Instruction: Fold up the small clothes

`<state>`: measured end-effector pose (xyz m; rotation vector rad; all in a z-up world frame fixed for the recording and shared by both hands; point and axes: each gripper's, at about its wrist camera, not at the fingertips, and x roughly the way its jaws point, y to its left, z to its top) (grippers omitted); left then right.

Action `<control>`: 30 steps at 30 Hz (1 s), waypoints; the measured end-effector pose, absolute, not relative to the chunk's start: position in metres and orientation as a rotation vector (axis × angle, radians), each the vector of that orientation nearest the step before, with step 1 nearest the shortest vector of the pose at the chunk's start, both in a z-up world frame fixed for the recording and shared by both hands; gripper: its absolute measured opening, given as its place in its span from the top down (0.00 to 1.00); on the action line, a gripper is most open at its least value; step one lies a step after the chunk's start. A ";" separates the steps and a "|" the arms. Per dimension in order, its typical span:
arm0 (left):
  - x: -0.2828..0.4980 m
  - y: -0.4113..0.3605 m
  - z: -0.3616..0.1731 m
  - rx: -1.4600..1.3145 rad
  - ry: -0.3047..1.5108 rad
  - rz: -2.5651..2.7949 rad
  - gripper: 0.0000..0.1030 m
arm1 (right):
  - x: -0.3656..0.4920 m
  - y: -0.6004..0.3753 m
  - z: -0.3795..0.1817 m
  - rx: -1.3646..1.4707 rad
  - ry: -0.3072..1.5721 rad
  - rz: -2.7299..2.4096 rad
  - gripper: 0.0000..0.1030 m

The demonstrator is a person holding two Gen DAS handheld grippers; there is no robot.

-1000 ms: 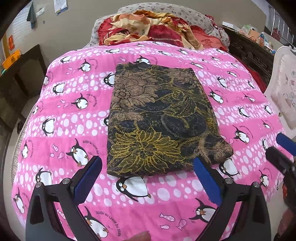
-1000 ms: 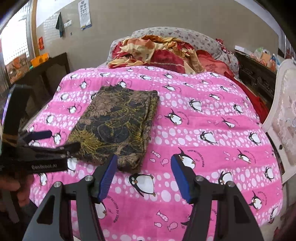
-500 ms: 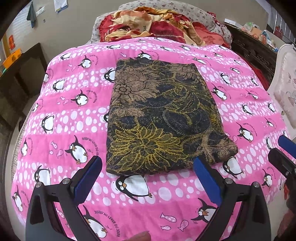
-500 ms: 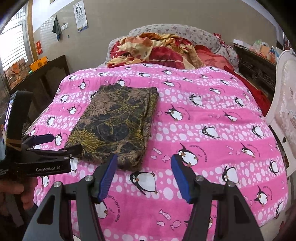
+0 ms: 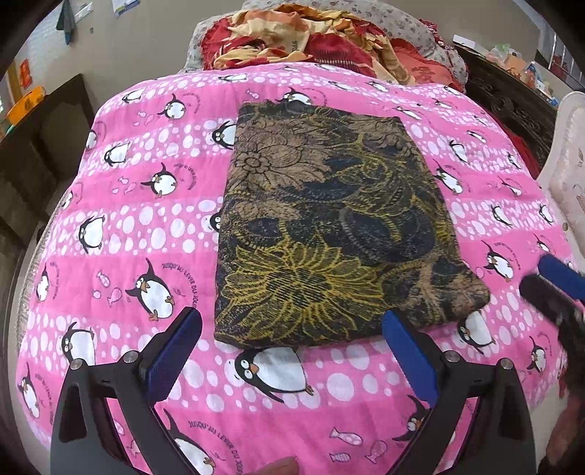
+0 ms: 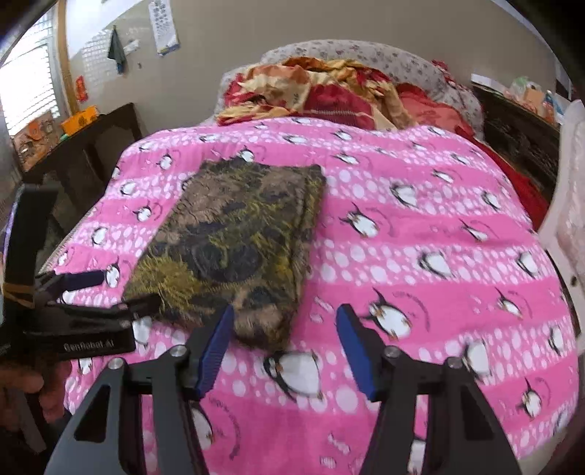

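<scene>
The folded floral cloth (image 5: 329,226) lies flat on the penguin quilt (image 5: 139,204). Both the left gripper (image 5: 292,350) and right gripper (image 6: 281,350) hover spread apart, empty, at the cloth's near edge. It looks soft, light and limp, best pinched at its near corners.

Right wrist view is smeared w/ motion blur, so the penguin prints on the pink quilt (image 6: 420,255) go streaky and the pattern on the folded cloth (image 6: 234,241) turns to mush; can't tell how many layers it's got. Its near right corner sits behind the right gripper (image 6: 285,350)'s left finger. Left gripper (image 6: 95,292) is half cut off at the frame edge there, lettering on its body too soft to read properly.

In the left wrist view the right gripper (image 5: 552,285) is just a blurry dark lump at the right edge, mostly out of frame. Wall papers (image 6: 164,27) are too small to read. Stuff on the far-right shelf (image 5: 512,54) = unidentifiable clutter.
</scene>
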<state>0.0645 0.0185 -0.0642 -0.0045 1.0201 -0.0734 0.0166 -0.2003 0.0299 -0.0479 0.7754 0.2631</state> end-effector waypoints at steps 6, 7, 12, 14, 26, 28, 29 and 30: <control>0.079 0.022 -0.076 -0.006 1.035 -0.062 0.19 | 0.059 -0.188 0.030 -0.072 0.752 0.301 0.65; 0.081 0.022 -0.078 -0.004 1.037 -0.060 0.19 | 0.066 -0.185 0.030 -0.076 0.752 0.307 0.65; 0.104 0.022 -0.085 0.013 1.038 -0.053 0.19 | 0.105 -0.171 0.023 -0.104 0.761 0.319 0.65; 0.118 0.023 -0.085 0.010 1.038 -0.050 0.19 | 0.120 -0.167 0.019 -0.108 0.766 0.317 0.65; 0.210 0.014 -0.087 -0.003 1.005 -0.024 0.19 | 0.220 -0.155 -0.010 -0.133 0.812 0.246 0.65; 0.220 0.012 -0.094 -0.004 1.007 -0.019 0.19 | 0.229 -0.156 -0.023 -0.144 0.832 0.246 0.65; 0.224 0.012 -0.099 -0.002 1.007 -0.014 0.19 | 0.231 -0.156 -0.028 -0.149 0.828 0.249 0.65; 0.226 0.012 -0.103 -0.005 1.007 -0.015 0.18 | 0.230 -0.154 -0.032 -0.164 0.801 0.250 0.63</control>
